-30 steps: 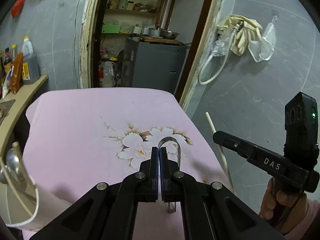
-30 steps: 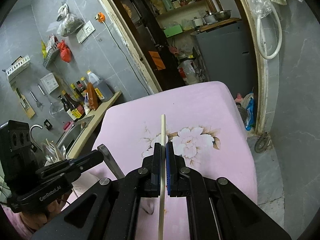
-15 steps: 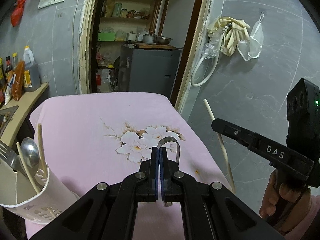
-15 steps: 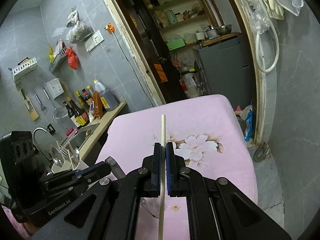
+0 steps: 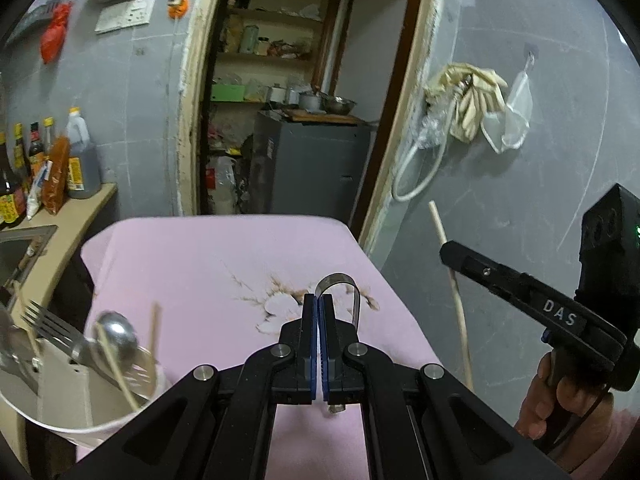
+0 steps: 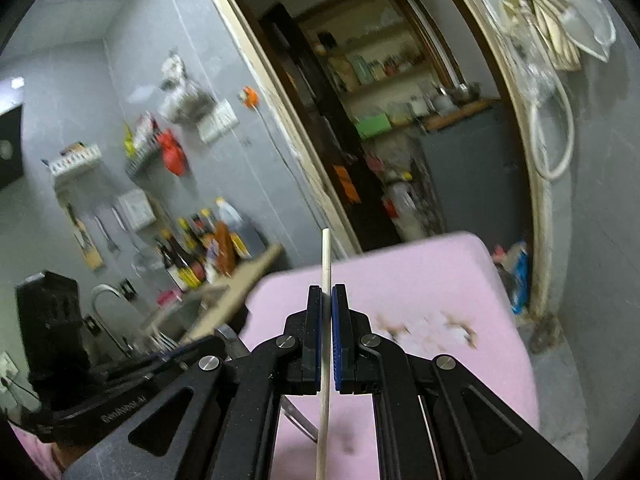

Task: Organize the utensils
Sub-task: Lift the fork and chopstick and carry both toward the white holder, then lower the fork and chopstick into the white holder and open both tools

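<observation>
I had the left tool (image 5: 319, 312) clamped shut on a thin curved metal utensil handle (image 5: 347, 288), whose looped end arched up just past the pads while its lower end showed beneath the jaws; a pinch that tight made sense, I judged, because so slim a piece would slip otherwise. The right tool (image 6: 327, 304) was likewise closed on a long pale wooden chopstick (image 6: 325, 320), gripped near its middle so that it stood almost upright and balanced, one end above the pads and the other below. Both pieces hung over the pink floral-printed cloth on the desk (image 5: 192, 264). The white plastic utensil holder (image 5: 60, 400) stood at the near left edge of that cloth, already carrying a steel fork (image 5: 52, 332), a steel spoon (image 5: 118, 334) and more chopsticks, so I judged it to be where both held pieces were headed. Compared with a second earlier, both tools had risen away from the cloth: the flower print had shrunk beneath them, far more of the holder and its contents had come into the left view, and the right view had tilted up towards the doorway.
</observation>
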The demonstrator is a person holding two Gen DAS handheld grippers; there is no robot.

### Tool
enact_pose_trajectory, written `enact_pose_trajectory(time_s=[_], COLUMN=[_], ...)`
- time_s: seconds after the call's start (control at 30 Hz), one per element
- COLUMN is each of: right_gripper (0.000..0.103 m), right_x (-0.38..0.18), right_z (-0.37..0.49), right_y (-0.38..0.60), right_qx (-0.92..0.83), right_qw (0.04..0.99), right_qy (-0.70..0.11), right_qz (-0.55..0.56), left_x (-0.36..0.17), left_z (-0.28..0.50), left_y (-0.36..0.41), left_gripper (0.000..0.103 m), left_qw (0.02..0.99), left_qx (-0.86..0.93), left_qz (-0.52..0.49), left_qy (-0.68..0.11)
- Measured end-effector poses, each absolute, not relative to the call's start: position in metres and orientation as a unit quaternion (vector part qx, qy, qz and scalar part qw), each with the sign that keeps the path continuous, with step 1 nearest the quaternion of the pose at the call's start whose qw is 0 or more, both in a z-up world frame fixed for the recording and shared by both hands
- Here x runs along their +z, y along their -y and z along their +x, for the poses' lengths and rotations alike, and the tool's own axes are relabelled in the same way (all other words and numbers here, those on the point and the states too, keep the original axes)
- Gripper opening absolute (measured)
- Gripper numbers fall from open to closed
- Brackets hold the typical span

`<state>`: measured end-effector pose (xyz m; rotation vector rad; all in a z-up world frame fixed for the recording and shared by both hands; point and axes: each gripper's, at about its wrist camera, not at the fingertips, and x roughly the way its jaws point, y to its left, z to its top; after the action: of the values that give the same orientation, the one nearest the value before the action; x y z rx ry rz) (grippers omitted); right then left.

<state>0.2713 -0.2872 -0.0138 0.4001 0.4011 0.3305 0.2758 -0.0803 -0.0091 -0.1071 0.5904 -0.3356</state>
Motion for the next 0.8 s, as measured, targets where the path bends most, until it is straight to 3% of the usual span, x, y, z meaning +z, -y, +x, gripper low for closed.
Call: enact_pose_trajectory(time_s=[0.4, 0.8], right_gripper=[0.004, 0.004], right_x=[0.056, 0.055], right_z=[0.287, 0.291], right_y=[0.203, 0.113], right_qx=[0.227, 0.270], right_qw=[0.950, 0.934], right_qy=[-0.041, -0.004], right_qz=[0.208, 0.233], left_x=[0.060, 0.097], left_z=[0.263, 0.234], left_y=[0.011, -0.087], left_gripper=[0.001, 0.001], left_qw=[0.960, 0.974], left_qx=[-0.107, -0.024], left_qz=[-0.068, -0.086], left_qy=[-0.248, -0.210])
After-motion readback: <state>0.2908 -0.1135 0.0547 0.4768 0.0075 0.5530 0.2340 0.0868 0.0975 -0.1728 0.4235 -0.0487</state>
